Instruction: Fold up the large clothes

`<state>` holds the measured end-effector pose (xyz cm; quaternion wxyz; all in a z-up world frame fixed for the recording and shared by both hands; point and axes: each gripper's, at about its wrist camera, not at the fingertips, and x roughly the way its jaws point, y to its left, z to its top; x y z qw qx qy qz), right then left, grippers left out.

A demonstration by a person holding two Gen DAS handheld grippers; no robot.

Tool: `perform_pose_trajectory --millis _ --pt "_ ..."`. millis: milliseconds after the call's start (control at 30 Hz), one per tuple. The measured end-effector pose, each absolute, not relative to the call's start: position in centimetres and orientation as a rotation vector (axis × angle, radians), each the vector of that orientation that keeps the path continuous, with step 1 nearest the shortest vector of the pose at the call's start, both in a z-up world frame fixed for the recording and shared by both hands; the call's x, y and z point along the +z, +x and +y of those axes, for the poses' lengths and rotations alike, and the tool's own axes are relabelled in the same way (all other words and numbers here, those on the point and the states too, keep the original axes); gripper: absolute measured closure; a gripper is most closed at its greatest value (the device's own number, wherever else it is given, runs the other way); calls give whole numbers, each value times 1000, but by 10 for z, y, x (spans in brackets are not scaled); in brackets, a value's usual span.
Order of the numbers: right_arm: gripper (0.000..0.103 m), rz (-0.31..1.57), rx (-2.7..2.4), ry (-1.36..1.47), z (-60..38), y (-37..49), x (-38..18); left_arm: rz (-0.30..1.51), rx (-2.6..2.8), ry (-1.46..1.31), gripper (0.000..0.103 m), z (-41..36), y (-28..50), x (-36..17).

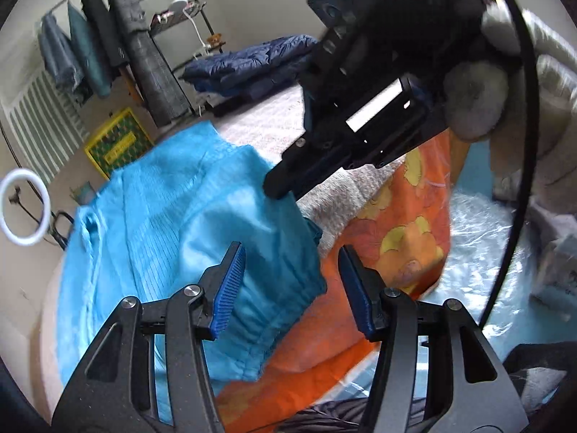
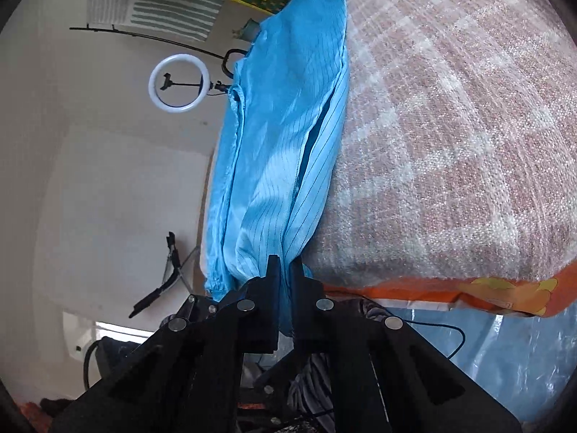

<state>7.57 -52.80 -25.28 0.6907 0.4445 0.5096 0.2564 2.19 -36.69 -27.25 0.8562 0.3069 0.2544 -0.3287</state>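
A large bright blue pinstriped garment [image 1: 173, 223] lies partly folded on a pinkish woven blanket [image 2: 450, 126] over a bed, with an elastic cuff near the bed's edge. My left gripper [image 1: 290, 281] is open, blue-padded fingers [image 1: 230, 285] spread just above the garment's cuffed end. My right gripper [image 2: 285, 270] is shut on an edge of the blue garment [image 2: 281, 151] and lifts it off the blanket. In the left wrist view the right gripper [image 1: 277, 187] shows as a black body pinching the garment's far edge.
An orange flowered sheet [image 1: 393, 245] lies under the blanket over clear plastic [image 1: 479, 238]. A ring light [image 2: 179, 87], a yellow crate [image 1: 117, 140], a clothes rack [image 1: 108, 47] and a dark blue quilt [image 1: 252, 61] stand around the bed.
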Motion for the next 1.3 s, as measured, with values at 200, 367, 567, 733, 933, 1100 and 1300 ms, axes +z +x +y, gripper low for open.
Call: perform_pose_trajectory --millis 200,367,567,733,933,1100,1300 --pt "99 1159 599 966 -520 79 -246 549 -601 611 60 -374 44 -277" --pt "96 1140 568 877 -519 91 -234 596 -622 575 92 -367 52 -278" --pt "58 1038 465 850 -554 118 -225 627 -636 468 95 -360 58 -263" --pt "58 1017 434 928 -571 179 -245 666 -637 291 95 -345 70 -238" --pt "58 1034 380 1014 -568 255 -283 668 -649 197 95 -335 73 -216" --pt "66 1000 337 1022 -562 293 -283 689 -666 146 95 -327 75 -214" --pt "101 1023 301 818 -523 320 -250 743 -658 49 95 -311 80 -224"
